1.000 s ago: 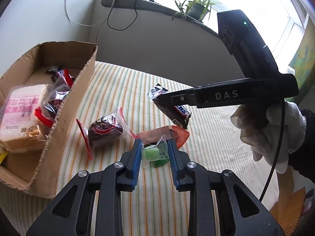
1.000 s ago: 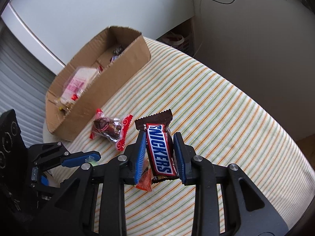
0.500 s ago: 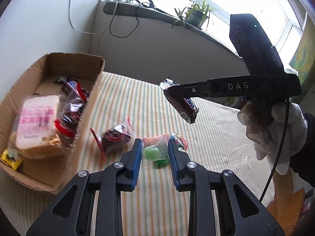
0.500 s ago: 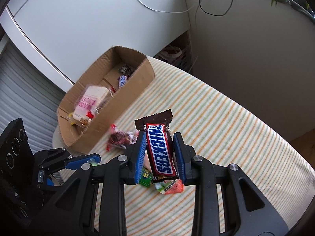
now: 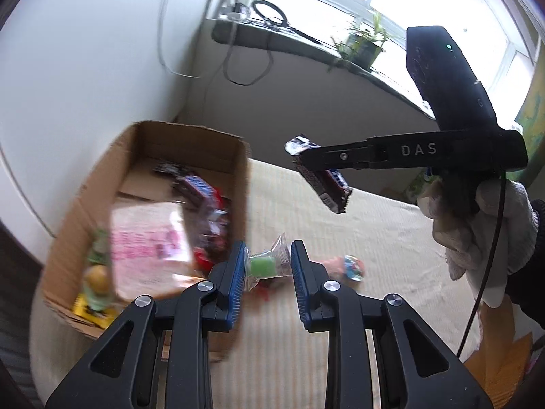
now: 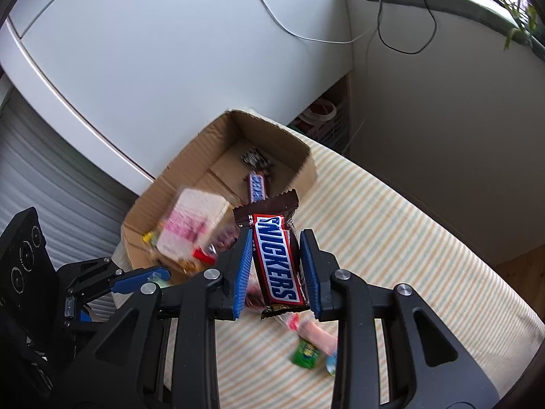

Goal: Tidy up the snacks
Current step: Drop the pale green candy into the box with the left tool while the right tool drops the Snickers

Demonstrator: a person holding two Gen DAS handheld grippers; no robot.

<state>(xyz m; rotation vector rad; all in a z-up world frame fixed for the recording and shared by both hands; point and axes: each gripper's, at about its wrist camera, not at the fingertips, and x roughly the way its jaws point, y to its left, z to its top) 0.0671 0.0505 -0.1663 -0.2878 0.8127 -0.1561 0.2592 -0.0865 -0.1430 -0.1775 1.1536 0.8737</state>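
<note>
Gripping a green candy in a clear wrapper (image 5: 261, 266), my left claw (image 5: 266, 264) has its blue pads pressed on the packet's two sides, and it hangs in the air just to the right of the cardboard box (image 5: 143, 143), near that box's right wall. My right claw (image 6: 276, 266) is clamped on a Snickers bar (image 6: 276, 262), which stands upright between the pads with its crimped top sticking out above them; from the left camera the same bar (image 5: 323, 184) shows dangling from the claw tips, above the striped cloth (image 6: 391, 225). My gloved right hand (image 5: 477, 225) wraps the handle at the far right of that view. Inside the box lie a pink and white packet (image 6: 194, 228), another blue-labelled bar (image 6: 258, 187) further back, a dark wrapper (image 6: 255, 160) at the far end and some red-wrapped pieces, all blurred. On the cloth below the bar rest a small green packet (image 6: 306, 354) and a pink sweet (image 6: 316, 335), close together. A potted plant (image 5: 361, 47) sits on the windowsill at the far side of the room, with cables trailing down the wall.
</note>
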